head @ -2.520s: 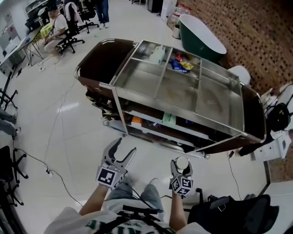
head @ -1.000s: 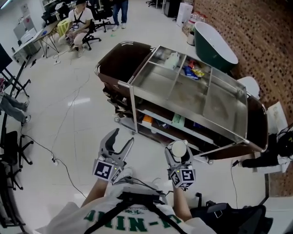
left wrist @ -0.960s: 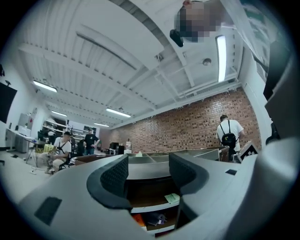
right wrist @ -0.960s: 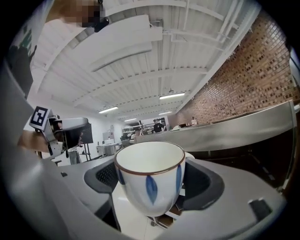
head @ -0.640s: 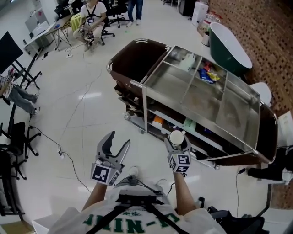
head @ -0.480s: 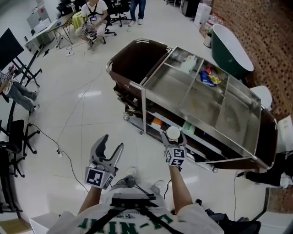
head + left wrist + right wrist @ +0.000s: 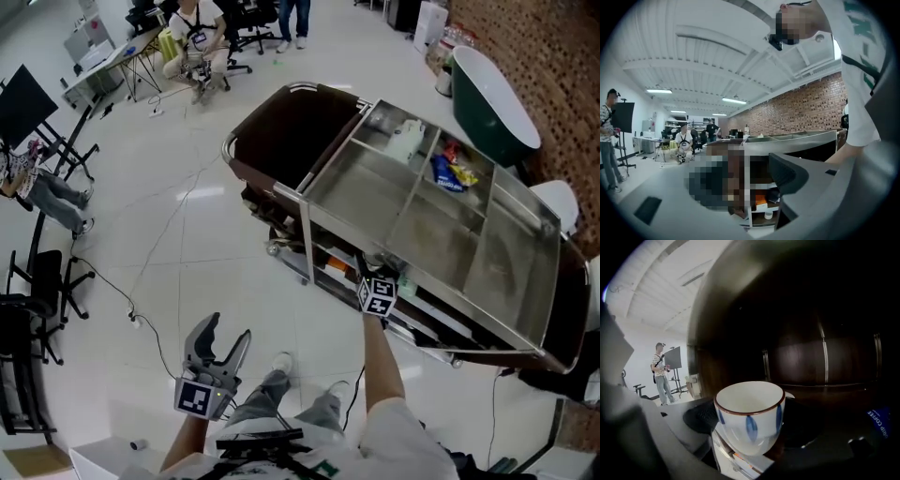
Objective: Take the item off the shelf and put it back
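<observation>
Left gripper [image 7: 228, 330]: low beside the person's leg, jaws wide apart, nothing between them. Right gripper [image 7: 373, 281]: jaws partly closed, clamped on the white cup [image 7: 750, 414], which is upright at the mouth of the cart [image 7: 302, 195] lower shelf [image 7: 431, 314]. Judgement: keep the cup level, pass under the top rail, and seat its base flat on a free spot before releasing.

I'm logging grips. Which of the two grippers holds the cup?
The right gripper: its jaws clamp the white cup with blue marks, inside the cart under its top tray. The left gripper hangs open and empty.
</observation>
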Demonstrator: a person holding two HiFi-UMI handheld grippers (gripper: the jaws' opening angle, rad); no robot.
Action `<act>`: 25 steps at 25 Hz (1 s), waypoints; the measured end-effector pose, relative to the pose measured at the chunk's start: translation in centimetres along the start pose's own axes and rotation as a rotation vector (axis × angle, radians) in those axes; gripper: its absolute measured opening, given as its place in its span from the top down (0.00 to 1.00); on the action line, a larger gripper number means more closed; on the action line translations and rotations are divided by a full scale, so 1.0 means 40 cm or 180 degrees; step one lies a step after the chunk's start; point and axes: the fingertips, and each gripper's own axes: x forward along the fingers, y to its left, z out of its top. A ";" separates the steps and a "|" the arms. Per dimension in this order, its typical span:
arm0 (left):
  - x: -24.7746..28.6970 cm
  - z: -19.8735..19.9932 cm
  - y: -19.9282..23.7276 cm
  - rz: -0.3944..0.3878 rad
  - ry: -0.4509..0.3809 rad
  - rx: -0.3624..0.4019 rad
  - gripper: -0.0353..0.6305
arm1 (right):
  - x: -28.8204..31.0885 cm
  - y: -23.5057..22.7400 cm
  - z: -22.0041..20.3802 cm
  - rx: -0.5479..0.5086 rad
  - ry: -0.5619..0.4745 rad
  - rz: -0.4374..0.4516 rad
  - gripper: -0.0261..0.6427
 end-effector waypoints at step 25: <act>0.043 -0.026 -0.019 -0.0197 -0.0052 -0.0188 0.55 | -0.174 -0.004 -0.062 0.0586 -0.0040 -0.0303 0.22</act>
